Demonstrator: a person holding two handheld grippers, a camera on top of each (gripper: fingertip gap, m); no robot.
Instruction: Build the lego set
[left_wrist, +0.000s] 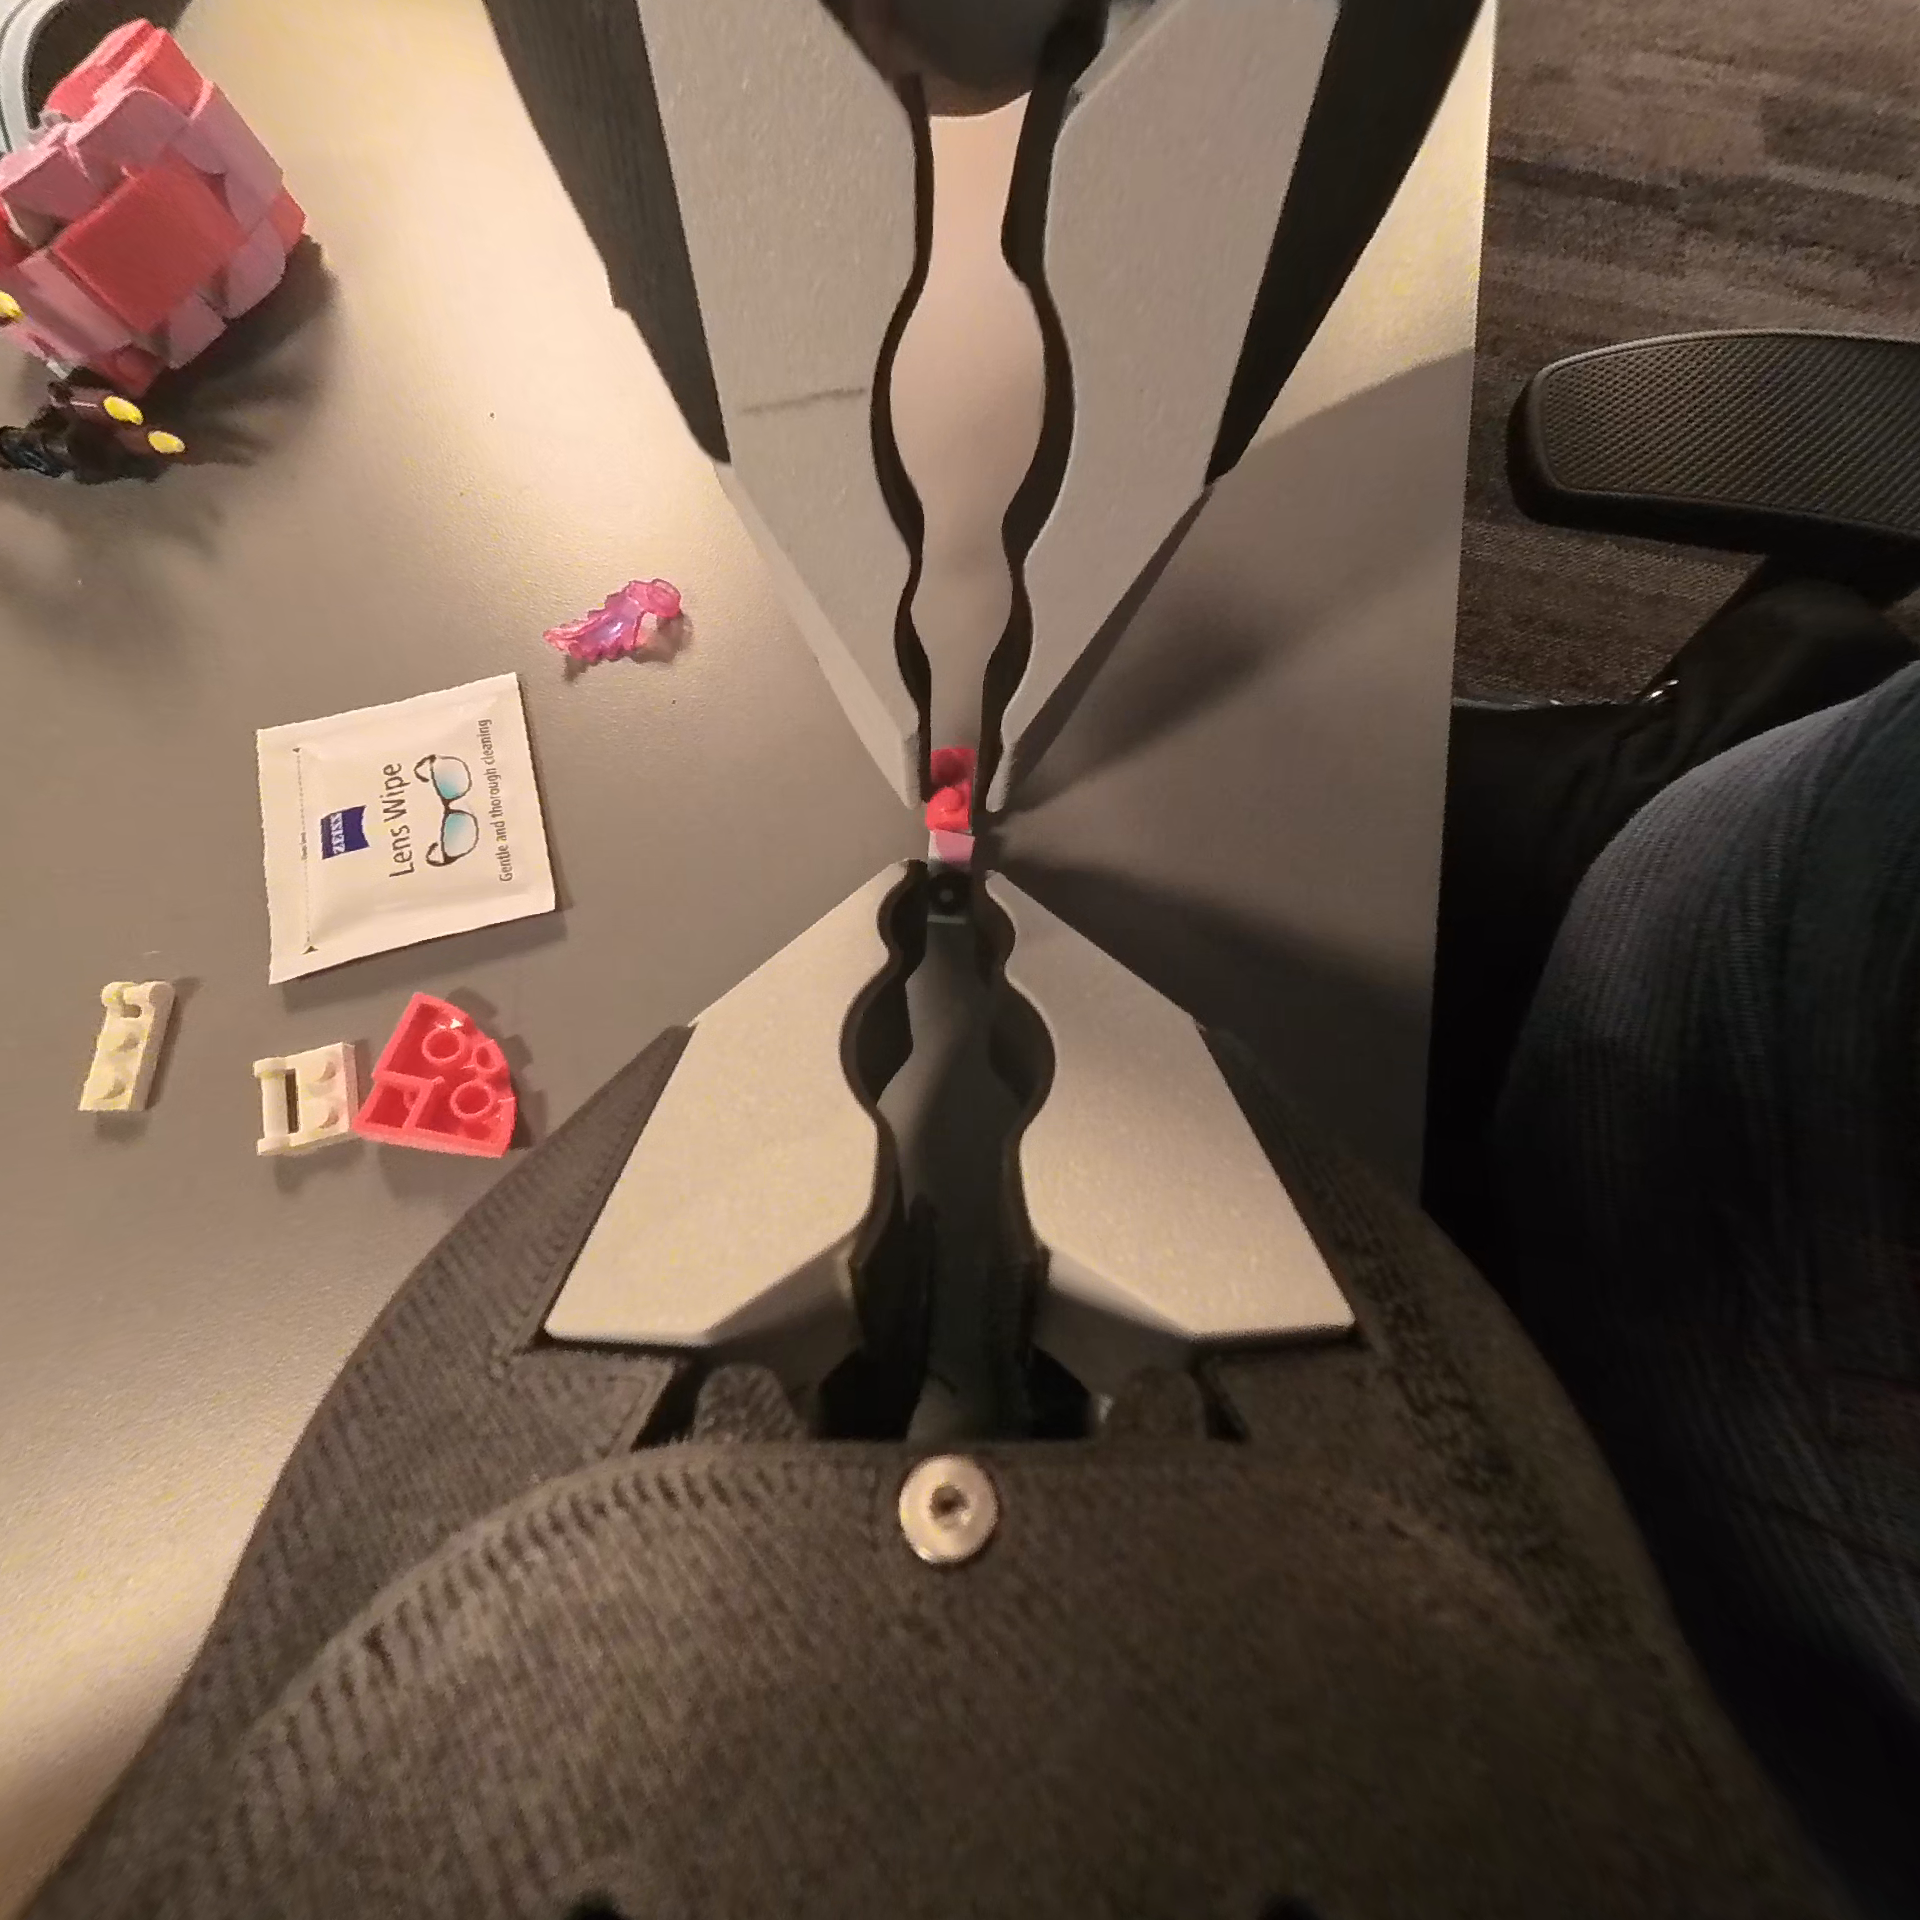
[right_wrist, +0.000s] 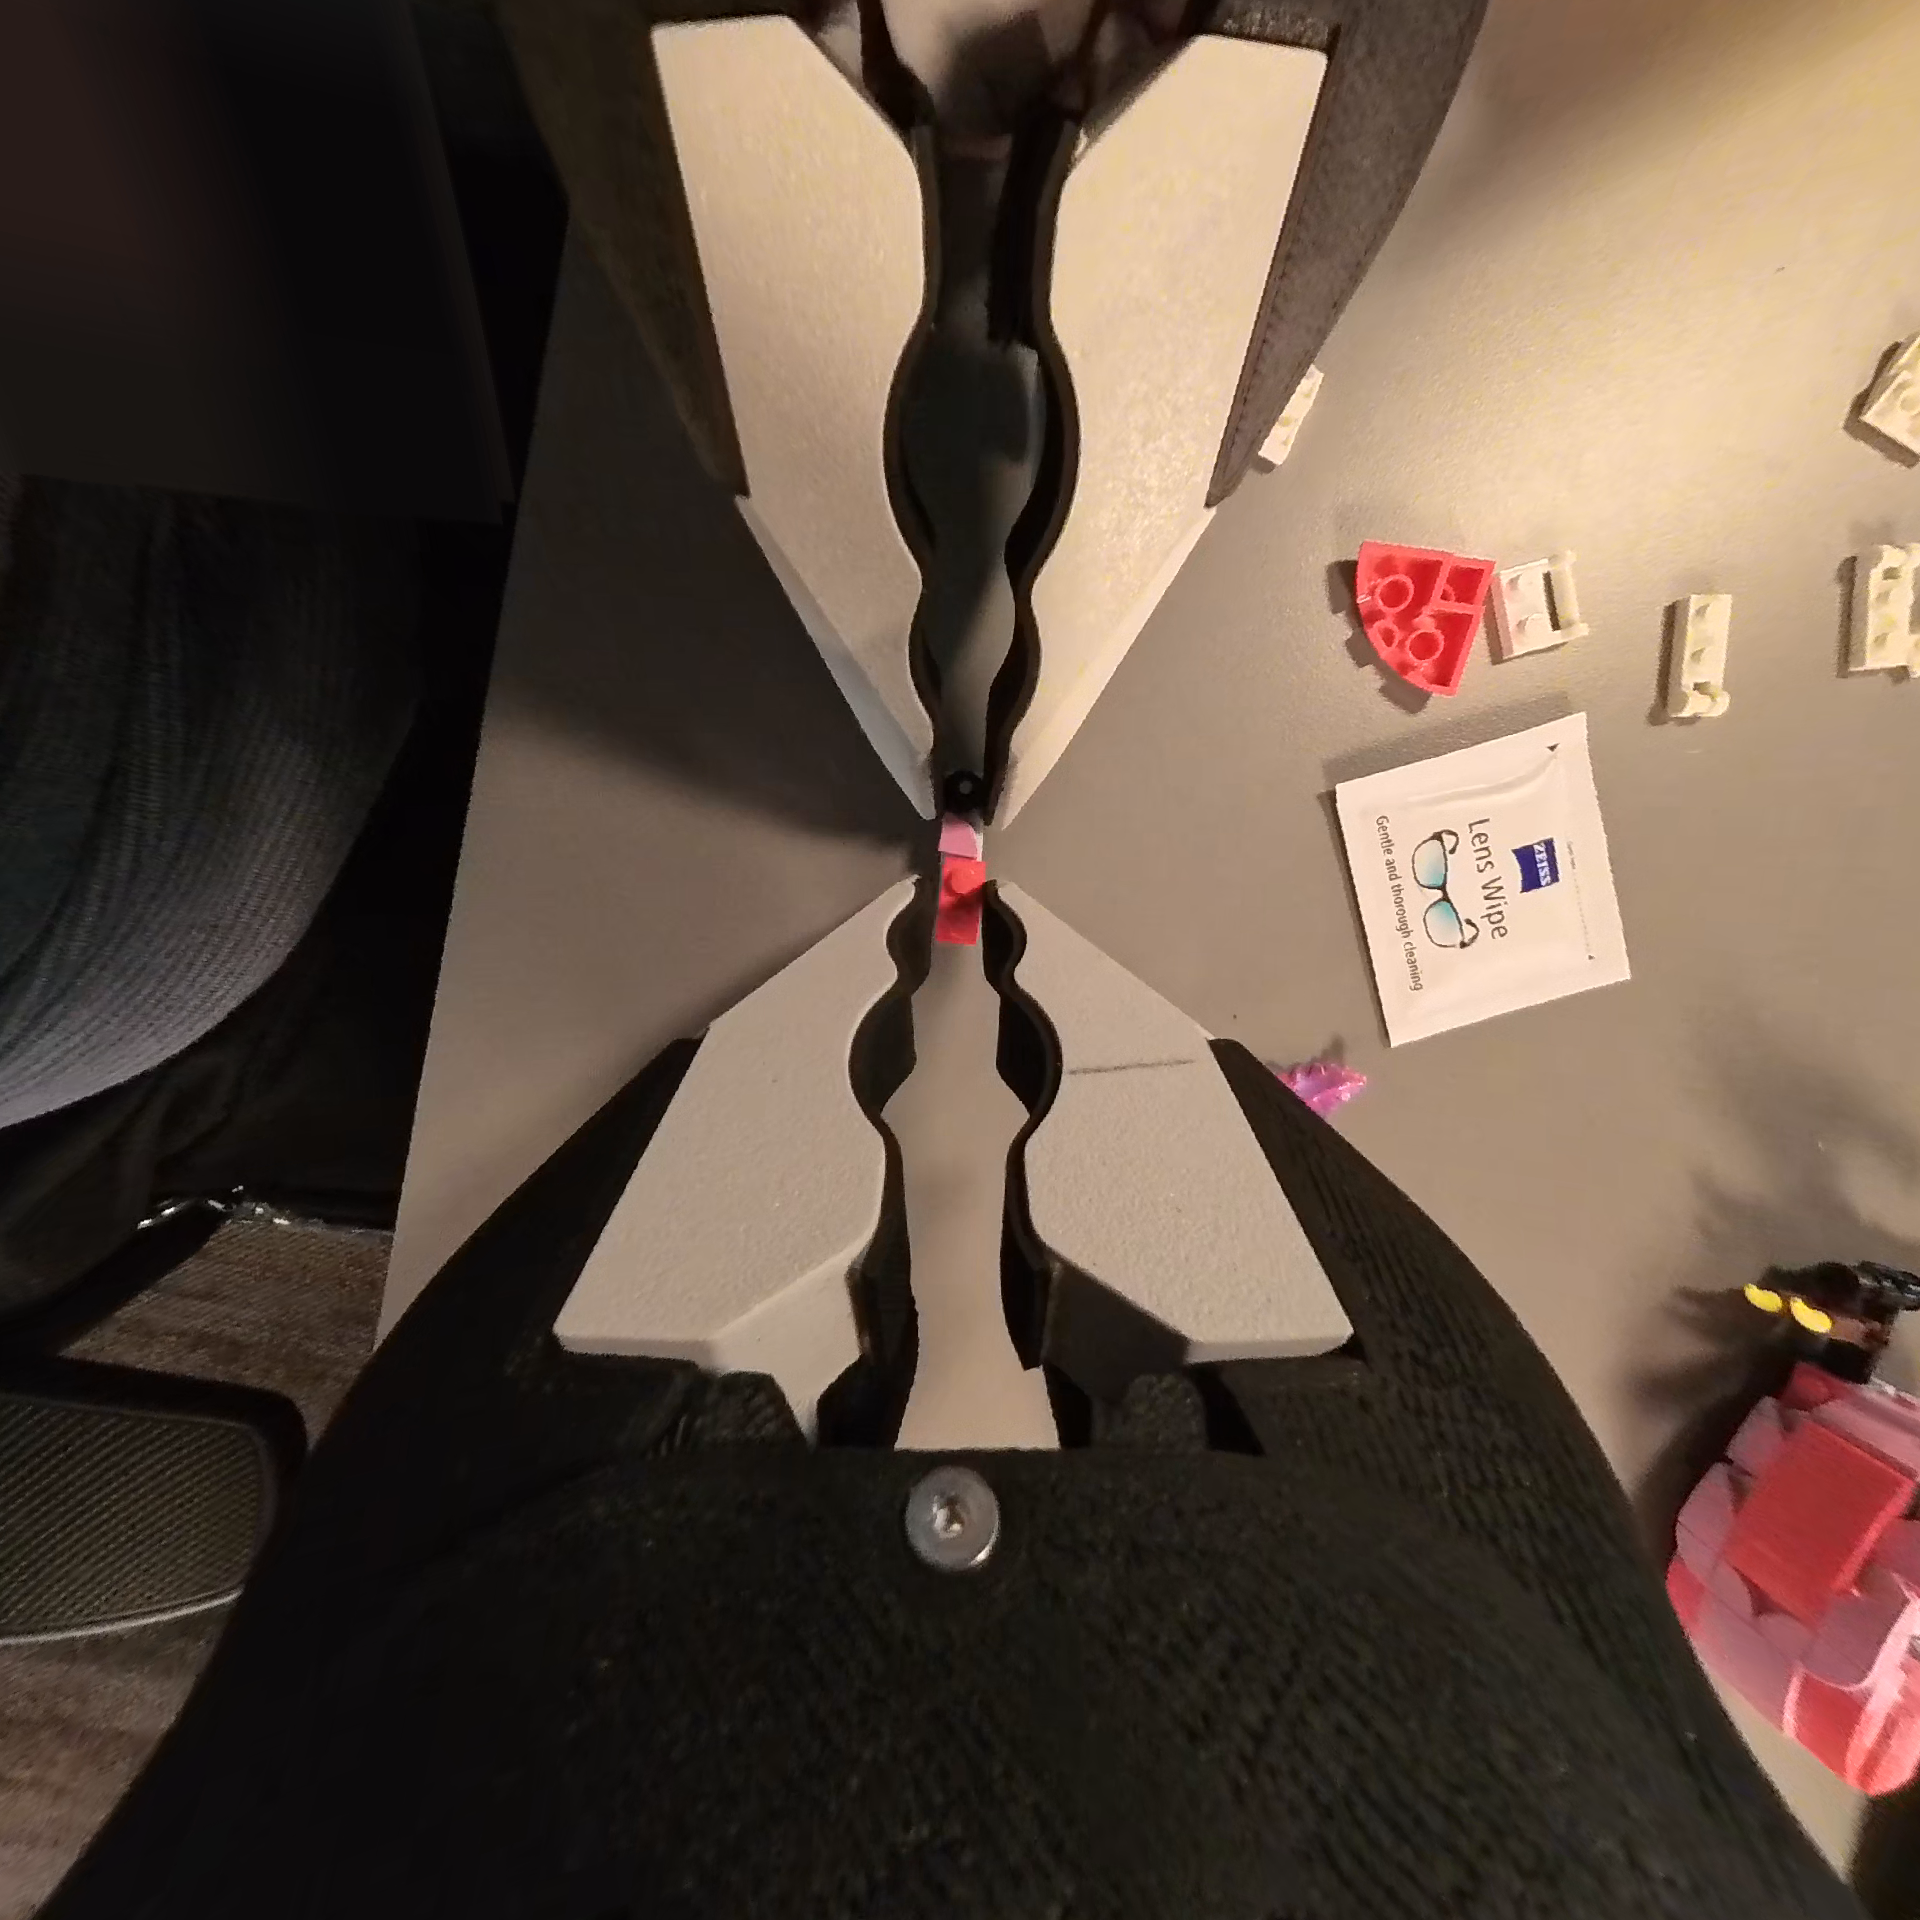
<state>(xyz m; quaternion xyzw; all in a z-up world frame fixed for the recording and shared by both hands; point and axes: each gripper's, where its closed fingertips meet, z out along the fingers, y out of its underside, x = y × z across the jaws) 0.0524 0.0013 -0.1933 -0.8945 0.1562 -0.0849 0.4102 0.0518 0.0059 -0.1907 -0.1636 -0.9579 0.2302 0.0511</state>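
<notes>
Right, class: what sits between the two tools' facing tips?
A small red brick next to a pink piece, with a black piece just beyond that; both wrist views show them.

White sachet (left_wrist: 405, 826) on the grey table (left_wrist: 623, 416), printed wording, blue logo, spectacles drawing.

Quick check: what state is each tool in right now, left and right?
Left tool: closed on a small black and pink brick piece.
Right tool: closed on a small red brick.
</notes>
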